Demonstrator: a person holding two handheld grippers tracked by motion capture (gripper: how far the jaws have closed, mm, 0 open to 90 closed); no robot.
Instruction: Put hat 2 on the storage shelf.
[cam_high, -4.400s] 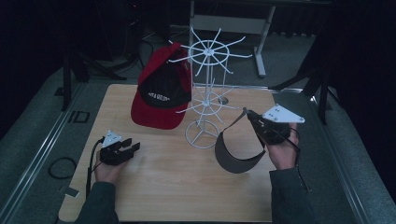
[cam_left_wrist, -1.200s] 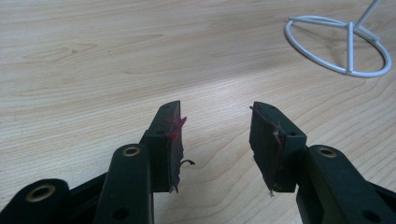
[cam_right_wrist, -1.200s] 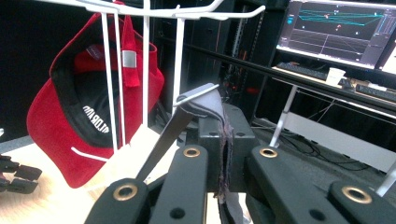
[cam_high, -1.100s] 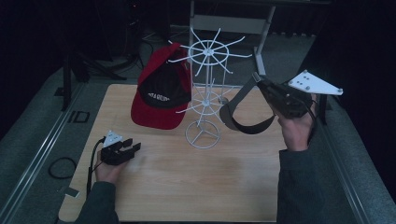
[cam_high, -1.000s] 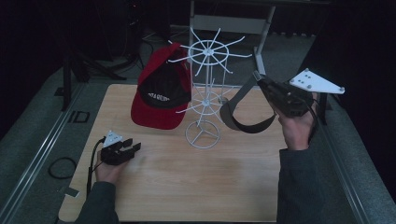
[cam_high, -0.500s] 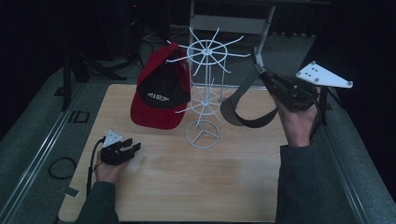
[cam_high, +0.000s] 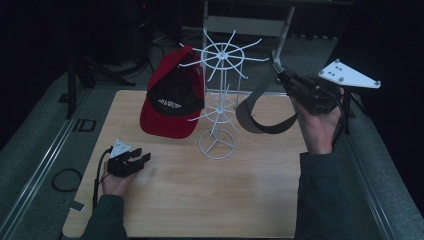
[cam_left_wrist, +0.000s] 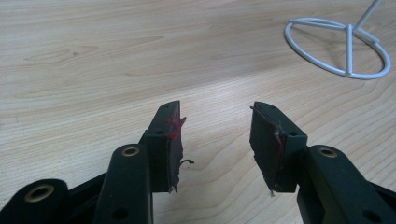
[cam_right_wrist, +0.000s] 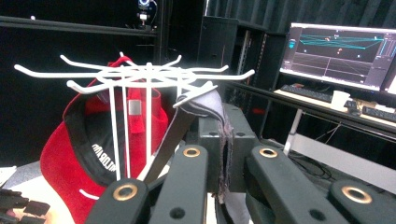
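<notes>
- Two grippers were in use at the wooden table (cam_high: 165, 200); the right gripper (cam_high: 280, 76) was raised beside the white wire rack (cam_high: 220, 90), its jaws clamped tight on the strap of a dark visor (cam_high: 260, 117), which hung in a loop below it, clear of the tabletop.
- In the right gripper view, the grey strap (cam_right_wrist: 205, 105) lay just beside the tip of one upper hook (cam_right_wrist: 196, 95) of the rack; whether it touched the hook could not be told.
- The left gripper (cam_high: 134, 161) rested low on the table near the person's edge, well apart from the rack's ring base (cam_left_wrist: 338, 49); its jaws stood about half open with nothing between them.
- A red and black cap (cam_high: 172, 100) already hung on the far-left side of the rack.
- Judged step: hanging the visor on a free hook of the upper tier.
- Risk one: the strap might slide past the hook tip rather than over it, so that release would drop the visor onto the table.
- Risk two: a sideways push on the hook might turn or tip the light rack, since the left gripper was not steadying the base; the cap could then be shaken loose.
- Risk three: the dangling brim might snag a hook of the lower tier (cam_high: 220, 107).
</notes>
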